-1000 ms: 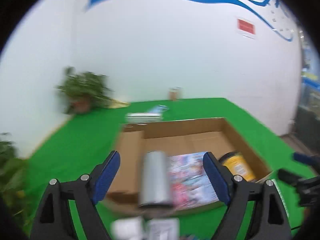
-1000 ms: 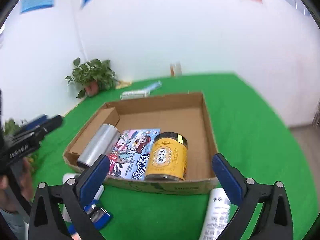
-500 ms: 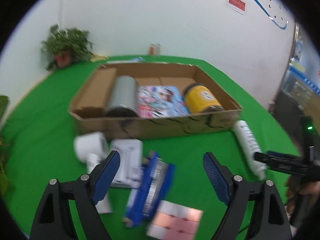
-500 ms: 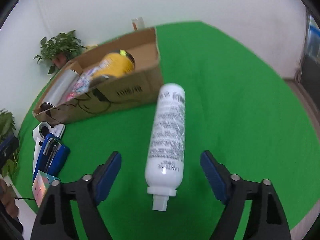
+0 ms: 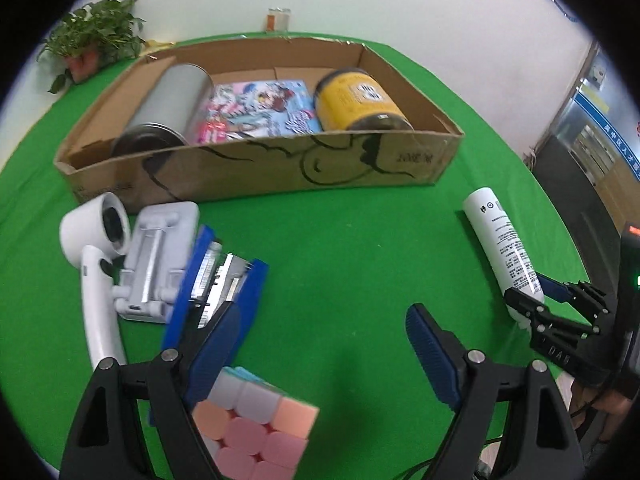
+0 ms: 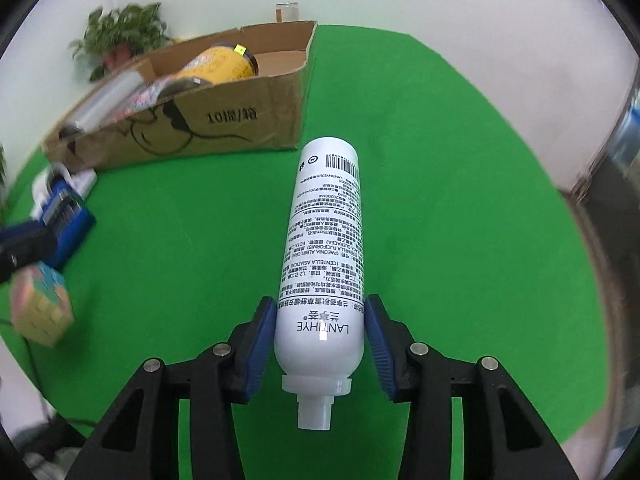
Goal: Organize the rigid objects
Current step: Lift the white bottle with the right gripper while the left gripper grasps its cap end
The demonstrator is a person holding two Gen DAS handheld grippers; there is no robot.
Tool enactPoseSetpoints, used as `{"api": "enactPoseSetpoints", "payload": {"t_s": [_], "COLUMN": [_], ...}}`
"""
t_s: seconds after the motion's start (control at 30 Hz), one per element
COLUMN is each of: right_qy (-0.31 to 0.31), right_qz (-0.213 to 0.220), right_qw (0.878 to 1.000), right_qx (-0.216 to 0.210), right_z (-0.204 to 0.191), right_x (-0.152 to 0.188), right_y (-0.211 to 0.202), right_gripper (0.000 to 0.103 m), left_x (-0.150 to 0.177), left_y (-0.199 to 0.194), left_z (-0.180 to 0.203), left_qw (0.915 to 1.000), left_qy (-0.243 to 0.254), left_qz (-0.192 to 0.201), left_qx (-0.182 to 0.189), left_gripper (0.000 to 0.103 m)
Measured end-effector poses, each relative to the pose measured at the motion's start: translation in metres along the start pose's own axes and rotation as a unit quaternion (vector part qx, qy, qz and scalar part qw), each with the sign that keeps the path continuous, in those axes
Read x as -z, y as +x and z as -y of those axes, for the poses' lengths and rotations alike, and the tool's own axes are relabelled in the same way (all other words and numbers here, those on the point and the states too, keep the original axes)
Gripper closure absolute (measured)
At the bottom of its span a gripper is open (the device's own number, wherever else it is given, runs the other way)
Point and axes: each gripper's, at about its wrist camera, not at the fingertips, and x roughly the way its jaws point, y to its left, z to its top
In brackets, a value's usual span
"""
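A white spray bottle (image 6: 324,248) lies on the green cloth, cap end toward me. My right gripper (image 6: 320,344) has its blue pads against both sides of the bottle's lower body. The bottle (image 5: 502,248) and right gripper (image 5: 556,312) also show in the left wrist view. My left gripper (image 5: 316,352) is open and empty above the cloth, with a pastel puzzle cube (image 5: 256,424) just below its left finger. A blue stapler (image 5: 216,284), a white phone stand (image 5: 156,256) and a white handheld fan (image 5: 96,248) lie left. A cardboard box (image 5: 280,168) stands behind.
The box holds a silver can (image 5: 168,108), a colourful booklet (image 5: 256,108) and a yellow jar (image 5: 356,100). A potted plant (image 5: 92,40) and a small jar (image 5: 279,19) stand by the back wall. The table edge drops off at the right.
Both grippers came down and forward. My right gripper has narrowed from wide open to pads against the white bottle. My left gripper moved closer to the cube and stapler, still open.
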Motion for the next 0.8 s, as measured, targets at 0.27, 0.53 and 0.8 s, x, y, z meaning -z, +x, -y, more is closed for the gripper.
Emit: {"api": "enactPoseSetpoints", "payload": {"t_s": [0.27, 0.53, 0.8], "right_qy": [-0.065, 0.093, 0.065], "right_qz": [0.093, 0.0, -0.053], "right_qw": [0.99, 0.967, 0.958], "right_qx": [-0.08, -0.237, -0.274], "right_z": [-0.039, -0.035, -0.087], "right_x": [0.021, 0.011, -0.007], "right_y": [-0.041, -0.006, 0.017], "right_gripper": [0.025, 0.031, 0.053], "left_x": [-0.021, -0.04, -0.039], "left_y": [0.03, 0.068, 0.081], "left_z": [0.008, 0.03, 0.019], "left_qw": [0.9935, 0.9819, 0.9828], "left_qy": [-0.014, -0.002, -0.02], "left_qz": [-0.066, -0.124, -0.15], "left_qx": [0.091, 0.143, 0.106], "left_gripper": [0.018, 0.021, 0.057]}}
